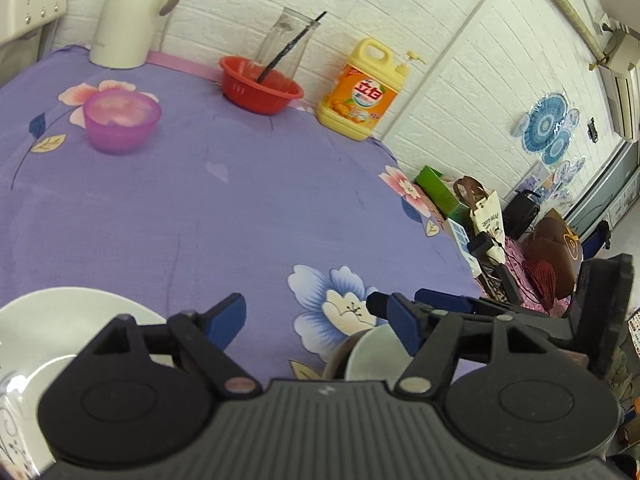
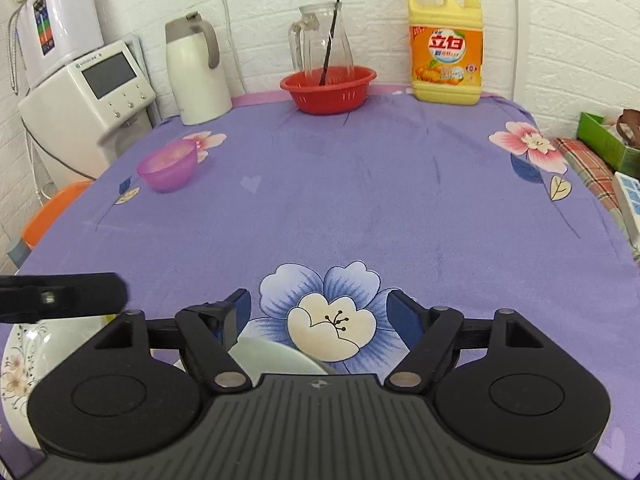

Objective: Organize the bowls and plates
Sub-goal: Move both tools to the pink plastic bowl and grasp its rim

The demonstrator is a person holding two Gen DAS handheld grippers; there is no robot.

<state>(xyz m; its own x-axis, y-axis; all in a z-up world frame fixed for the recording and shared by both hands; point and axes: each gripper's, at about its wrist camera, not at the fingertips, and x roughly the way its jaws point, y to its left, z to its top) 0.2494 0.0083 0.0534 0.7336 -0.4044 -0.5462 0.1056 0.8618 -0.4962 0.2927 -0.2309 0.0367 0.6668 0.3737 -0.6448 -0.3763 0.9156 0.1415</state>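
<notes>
Both grippers, left gripper (image 1: 310, 312) and right gripper (image 2: 318, 308), are hovering wide open, gripping nothing, above the bench's (image 2: 360, 208) near edge, purple cloth lying bare ahead

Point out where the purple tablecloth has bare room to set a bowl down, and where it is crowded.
Free: the wide middle of the tablecloth, bordered by the purple bowl on the left, the red basket and detergent jug at the back. Crowded: the near edge, where a white plate, a pale bowl and both open grippers sit; also the back wall row with the kettle.
</notes>
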